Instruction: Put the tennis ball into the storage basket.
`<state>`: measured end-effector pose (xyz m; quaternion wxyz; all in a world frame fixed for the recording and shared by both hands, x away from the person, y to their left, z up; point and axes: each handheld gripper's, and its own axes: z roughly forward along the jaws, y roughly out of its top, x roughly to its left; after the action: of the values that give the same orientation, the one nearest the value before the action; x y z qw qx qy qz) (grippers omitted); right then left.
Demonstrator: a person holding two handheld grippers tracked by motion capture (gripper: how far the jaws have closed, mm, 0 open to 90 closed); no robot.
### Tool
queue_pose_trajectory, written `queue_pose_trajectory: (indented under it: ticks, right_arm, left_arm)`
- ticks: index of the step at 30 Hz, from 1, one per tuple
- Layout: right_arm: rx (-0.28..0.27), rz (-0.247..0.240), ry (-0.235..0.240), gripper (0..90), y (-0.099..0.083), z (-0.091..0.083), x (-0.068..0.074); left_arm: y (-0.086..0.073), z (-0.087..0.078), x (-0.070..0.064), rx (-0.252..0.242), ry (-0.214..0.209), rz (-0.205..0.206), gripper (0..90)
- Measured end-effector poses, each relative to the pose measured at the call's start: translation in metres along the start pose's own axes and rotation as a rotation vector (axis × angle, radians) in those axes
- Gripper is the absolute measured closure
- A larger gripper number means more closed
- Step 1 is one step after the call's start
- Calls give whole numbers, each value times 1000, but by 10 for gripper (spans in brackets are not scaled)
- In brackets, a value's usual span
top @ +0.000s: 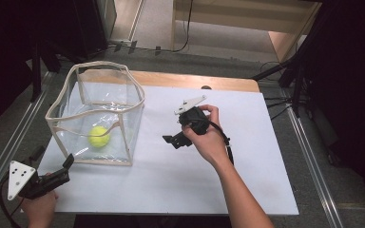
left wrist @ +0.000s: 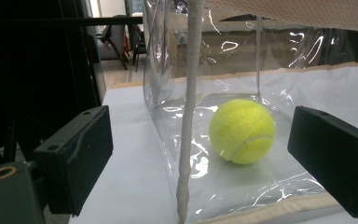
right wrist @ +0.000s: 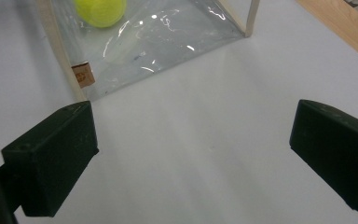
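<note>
A clear plastic bag [top: 131,124] with cream trim stands open-topped on the left of the white board [top: 190,183]. A yellow tennis ball [top: 99,136] lies on its floor. My left gripper [top: 53,159] is open at the board's front-left corner, just outside the bag's near corner. In the left gripper view that gripper [left wrist: 205,154] frames the bag's corner seam [left wrist: 189,93] and the ball [left wrist: 241,130] behind the plastic. My right gripper [top: 176,140] hovers open over the board's middle, to the right of the bag. The right gripper [right wrist: 196,154] holds nothing; bag [right wrist: 168,42] and ball [right wrist: 100,10] lie ahead.
The white board rests on a wooden table [top: 195,80], whose edge [right wrist: 345,23] also shows in the right gripper view. Dark stands and cables [top: 290,71] sit on the floor at the far right. Metal rails [top: 9,137] run along both sides.
</note>
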<state>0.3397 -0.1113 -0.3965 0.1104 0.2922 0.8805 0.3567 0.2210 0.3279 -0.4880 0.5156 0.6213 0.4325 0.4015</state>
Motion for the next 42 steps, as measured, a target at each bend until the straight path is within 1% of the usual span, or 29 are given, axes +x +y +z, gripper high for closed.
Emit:
queue_pose_trajectory:
  ticks: [4, 9, 12, 13, 14, 15, 16, 17, 18, 19, 20, 24, 25, 26, 28, 29, 32, 33, 34, 36, 37, 38, 42]
  right_arm:
    - [-11, 11, -5, 0, -7, -1, 0]
    - [-30, 32, -13, 0, -21, -3, -1]
    - [-38, 36, -17, 0, -26, -4, -2]
    - [-44, 47, -19, 0, -31, -4, -2]
    - [-44, 47, -19, 0, -31, -4, -2]
    - [-49, 56, -20, 0, -36, -5, -3]
    - [-49, 56, -20, 0, -36, -5, -3]
    - [-57, 60, -20, 0, -41, -7, -4]
    - [-57, 60, -20, 0, -41, -7, -4]
    - [-66, 68, -22, 0, -47, -8, -5]
    - [-66, 68, -22, 0, -47, -8, -5]
    - [-77, 89, -32, 0, -57, -11, -7]
    - [-81, 99, -35, 0, -62, -12, -8]
    - [-86, 102, -43, 0, -64, -12, -8]
    - [-89, 106, -44, 0, -67, -13, -8]
    - [-94, 112, -50, 0, -72, -15, -9]
    - [-100, 119, -51, 0, -77, -16, -10]
    - [-103, 129, -61, 0, -82, -18, -10]
    - [-103, 129, -61, 0, -82, -18, -10]
    - [-111, 134, -70, 0, -87, -19, -10]
    - [-117, 148, -77, 0, -93, -21, -11]
    - [-117, 148, -77, 0, -93, -21, -11]
    - [-120, 163, -90, 0, -107, -25, -12]
  left_arm:
    - [0, 0, 0, 0, 0, 0, 69]
    - [0, 0, 0, -4, -2, 0, 69]
    - [0, 0, 0, -5, -2, 0, 69]
    - [0, 0, 0, -5, -2, 1, 69]
    - [0, 0, 0, -5, -1, 0, 69]
    - [0, 0, 0, -5, -1, 0, 69]
    - [0, 0, 0, -5, -1, 0, 69]
    - [0, 0, 0, -4, -1, 0, 69]
    - [0, 0, 0, -6, -1, -1, 69]
    - [0, 0, 0, -6, -1, -1, 69]
    - [0, 0, 0, -6, -1, -1, 69]
    - [0, 0, -1, -5, 0, 0, 69]
    - [0, 0, -1, -4, 1, 0, 69]
    - [0, 0, -1, -4, 1, 0, 69]
    - [0, 0, -1, -4, 1, -1, 69]
    - [0, 0, -1, -4, 2, 0, 69]
    - [0, 0, -1, -5, 1, 0, 69]
    - [0, 0, -1, -3, 2, 1, 69]
    - [0, 0, -1, -3, 2, -1, 69]
    - [0, 0, -1, -2, 2, 0, 69]
    - [0, 0, -1, -2, 2, 0, 69]
    - [0, 0, -1, -2, 2, 0, 69]
    - [0, 0, -1, 0, 2, 5, 69]
